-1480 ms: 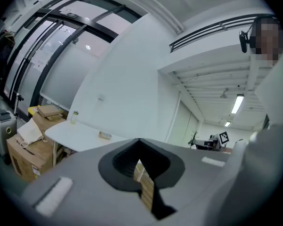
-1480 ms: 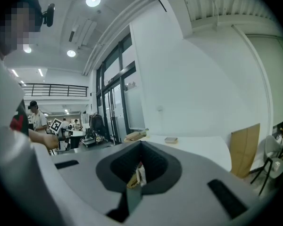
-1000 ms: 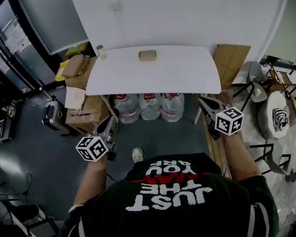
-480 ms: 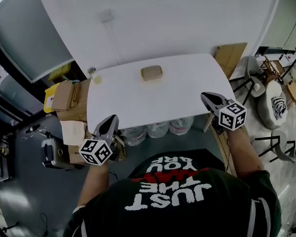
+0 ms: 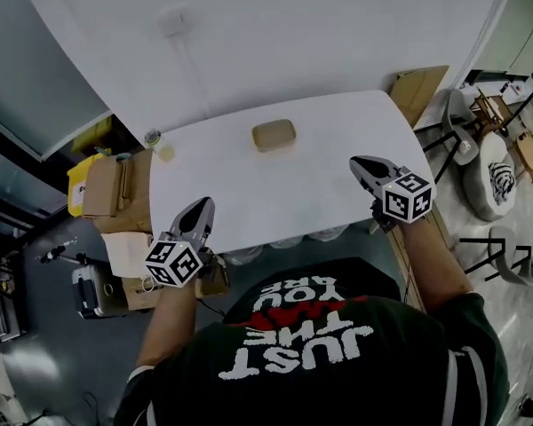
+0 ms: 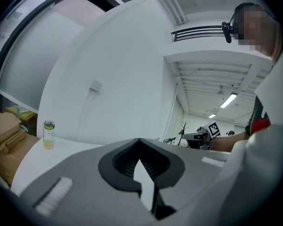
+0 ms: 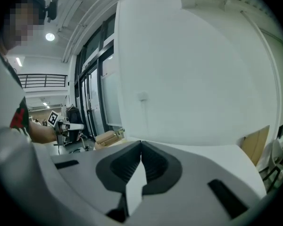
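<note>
Two grippers: the left gripper [image 5: 196,213] is hovering over the near left corner of the white rectangular table [image 5: 338,131], and the right gripper [image 5: 359,163] is hovering by its right edge (each is carrying its marker cube).
Jaws: both pairs are pressing tip to tip and gripping nothing; only white tabletop is showing through the slit behind the tips.
Block: the tan rounded rectangular block [image 5: 274,135] is lying near the middle of the far edge, well apart from both grippers, ahead of the jaws and between them.
Bottle: the small clear green-capped bottle of yellowish liquid [image 6: 48,134] is standing upright at the far left corner, ahead of the left jaws and off to their left.
Risk: closed tips reaching the block would probably be shoving it, not straddling it. A sideways brush could be tipping the narrow bottle off the corner towards the brown cardboard boxes [image 5: 107,189] beside that edge.
</note>
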`<act>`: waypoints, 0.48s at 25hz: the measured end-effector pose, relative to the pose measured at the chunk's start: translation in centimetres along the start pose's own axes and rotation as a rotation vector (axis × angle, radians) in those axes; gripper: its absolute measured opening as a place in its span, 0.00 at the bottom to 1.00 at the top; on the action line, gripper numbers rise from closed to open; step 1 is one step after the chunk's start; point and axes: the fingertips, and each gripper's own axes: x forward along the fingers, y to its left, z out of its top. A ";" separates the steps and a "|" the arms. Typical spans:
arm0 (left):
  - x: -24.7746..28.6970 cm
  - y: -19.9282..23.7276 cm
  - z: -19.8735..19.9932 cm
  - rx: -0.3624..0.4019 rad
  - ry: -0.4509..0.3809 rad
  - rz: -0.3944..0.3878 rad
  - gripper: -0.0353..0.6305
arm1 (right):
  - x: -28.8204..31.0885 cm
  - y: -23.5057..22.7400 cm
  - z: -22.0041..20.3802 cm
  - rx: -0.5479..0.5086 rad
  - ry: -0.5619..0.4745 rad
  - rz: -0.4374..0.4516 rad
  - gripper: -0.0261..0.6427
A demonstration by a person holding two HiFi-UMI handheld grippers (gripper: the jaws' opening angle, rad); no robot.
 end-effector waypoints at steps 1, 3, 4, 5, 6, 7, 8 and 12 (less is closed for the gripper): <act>0.8 0.3 0.1 0.002 0.000 0.008 0.05 | 0.9 -0.8 0.1 0.003 0.001 0.012 0.04; 2.7 0.8 0.4 0.005 0.000 0.029 0.05 | 2.7 -2.6 0.3 0.007 0.001 0.040 0.04; 3.8 1.0 0.6 0.004 0.000 0.041 0.05 | 3.5 -3.7 0.5 0.009 -0.001 0.055 0.04; 4.9 1.1 0.7 0.001 0.000 0.056 0.05 | 4.3 -4.9 0.8 0.013 -0.002 0.072 0.04; 6.0 1.2 0.9 -0.005 -0.001 0.073 0.05 | 5.2 -6.1 1.1 0.018 -0.002 0.090 0.04; 7.2 1.3 1.1 -0.010 0.000 0.089 0.05 | 6.2 -7.4 1.5 0.023 0.001 0.108 0.04; 8.4 1.5 1.2 -0.011 0.001 0.104 0.05 | 7.2 -8.6 1.8 0.026 0.006 0.128 0.04; 13.0 3.4 1.3 -0.008 0.018 0.156 0.05 | 12.0 -12.7 2.2 0.038 0.043 0.204 0.04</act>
